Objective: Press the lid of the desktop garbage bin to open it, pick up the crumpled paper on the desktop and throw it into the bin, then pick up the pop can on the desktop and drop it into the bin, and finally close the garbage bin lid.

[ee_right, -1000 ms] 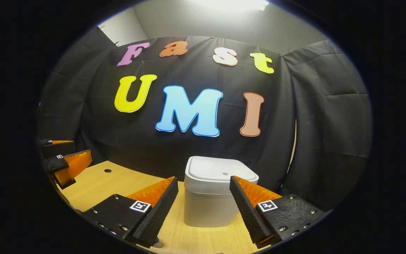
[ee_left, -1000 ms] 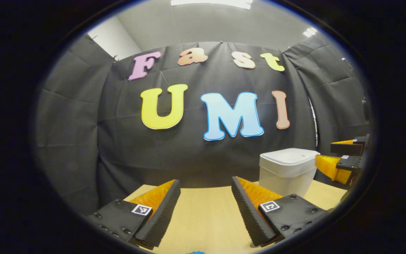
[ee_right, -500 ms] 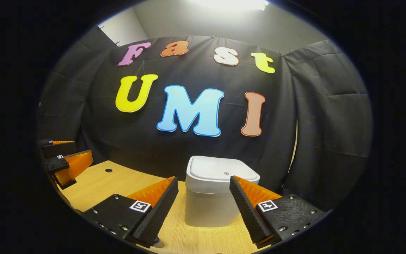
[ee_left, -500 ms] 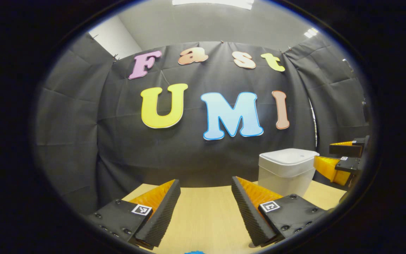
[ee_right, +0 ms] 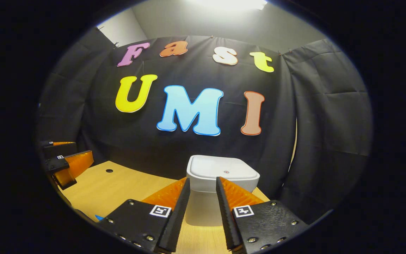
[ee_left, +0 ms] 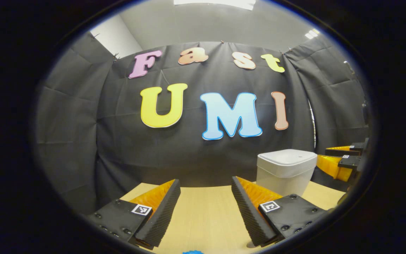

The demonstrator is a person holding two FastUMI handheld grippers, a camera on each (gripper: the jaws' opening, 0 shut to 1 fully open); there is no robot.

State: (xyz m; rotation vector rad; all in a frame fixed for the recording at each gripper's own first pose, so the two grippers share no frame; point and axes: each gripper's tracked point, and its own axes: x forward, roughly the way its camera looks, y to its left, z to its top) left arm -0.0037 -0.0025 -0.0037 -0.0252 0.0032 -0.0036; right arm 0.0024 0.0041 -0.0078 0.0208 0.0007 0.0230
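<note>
A white desktop bin (ee_left: 284, 169) stands at the table's back right with its lid down. In the right gripper view the bin (ee_right: 220, 167) is just ahead, its lid flat with a small red dot. My right gripper (ee_right: 203, 180) points at the bin's front, its fingers drawn close with a narrow gap and nothing held. It also appears as the right gripper (ee_left: 322, 154) beside the bin. My left gripper (ee_left: 205, 181) hangs open over bare table, and is seen as the left gripper (ee_right: 83, 148) at the far left. A blue thing (ee_left: 193, 252) peeks in below it.
The light wooden table (ee_left: 203, 211) runs up to the black cloth wall behind the bin. A small round hole (ee_right: 108, 170) lies in the tabletop on the left. A blue sliver (ee_right: 99, 217) shows near the table's front edge.
My right gripper's fingers have drawn much closer together in front of the bin. The left gripper has hardly moved and stays open.
</note>
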